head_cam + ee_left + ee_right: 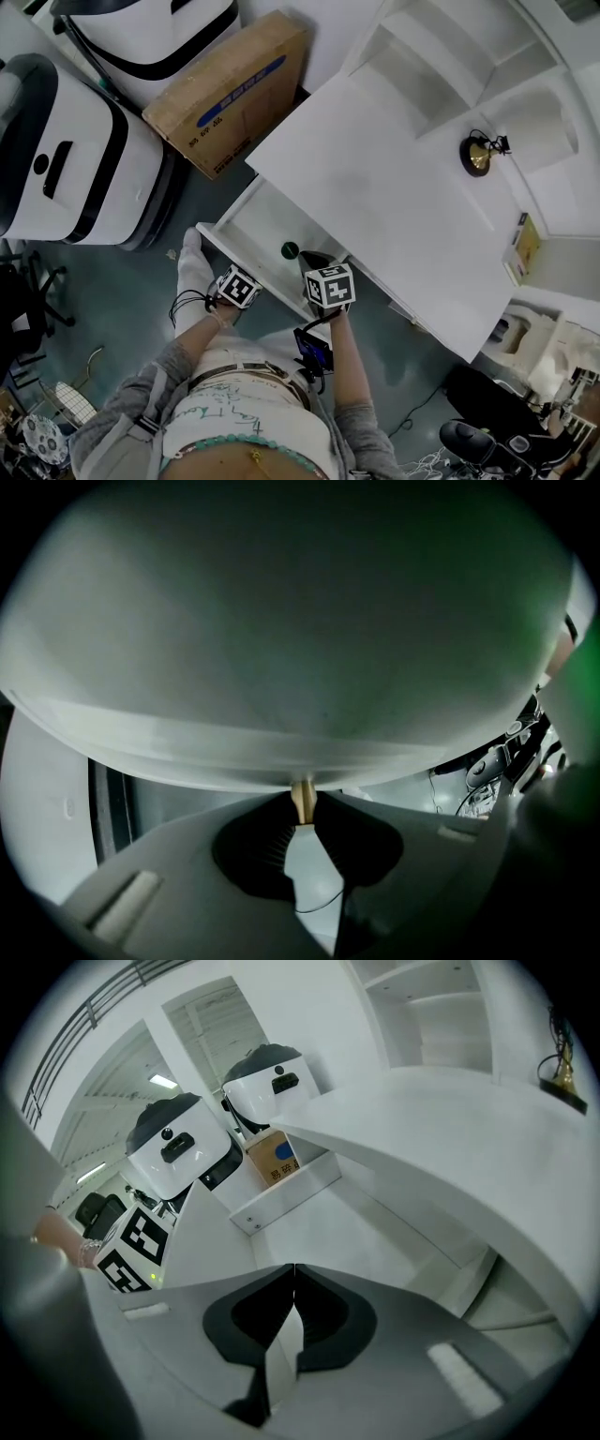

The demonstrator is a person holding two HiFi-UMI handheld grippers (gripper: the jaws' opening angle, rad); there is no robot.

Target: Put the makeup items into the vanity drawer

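Left gripper (pixel 304 816) clamped on drawer knob (pixel 303 797), probably to hold or shut the drawer (pixel 265 217) | right gripper (pixel 294 1274) closed, empty, above drawer | green item (pixel 290 250) inside drawer.

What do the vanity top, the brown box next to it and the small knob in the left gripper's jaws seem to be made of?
The vanity top: probably painted or laminated board; even matte white, straight thin edge.
The brown box: cardboard; dull tan faces with blue print.
The knob: pale gold-beige, maybe brass or wood; too small to tell.
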